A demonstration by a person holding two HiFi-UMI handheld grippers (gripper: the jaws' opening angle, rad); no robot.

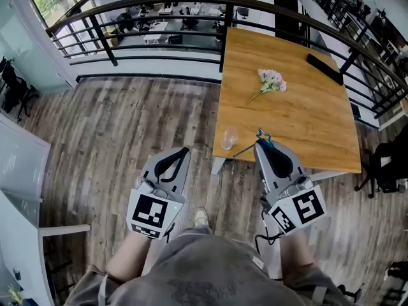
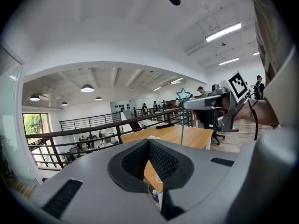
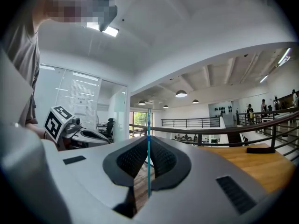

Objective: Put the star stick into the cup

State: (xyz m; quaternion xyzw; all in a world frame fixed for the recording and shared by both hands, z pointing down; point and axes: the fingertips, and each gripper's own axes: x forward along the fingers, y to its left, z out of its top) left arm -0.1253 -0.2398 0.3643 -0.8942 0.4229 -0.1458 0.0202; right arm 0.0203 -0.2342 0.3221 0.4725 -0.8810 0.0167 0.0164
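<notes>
table (image 1: 299,113): smooth, light wood, satin sheen
cup (image 1: 229,138): clear, glossy
star stick (image 3: 148,148): smooth teal
floor (image 1: 127,126): matt grey-brown wood planks

Head view: high up, facing steeply down on the wood floor. The left gripper (image 1: 185,150) and right gripper (image 1: 260,143) are close below it, with the table (image 1: 306,107) and railing (image 1: 191,2) farther ahead.

Each gripper view sits low behind its own jaws, hard up against them, facing roughly level — toward railing and table.

Shared by all three: table, railing, star stick (image 1: 263,135) — each gripper view also catches the other gripper.
</notes>
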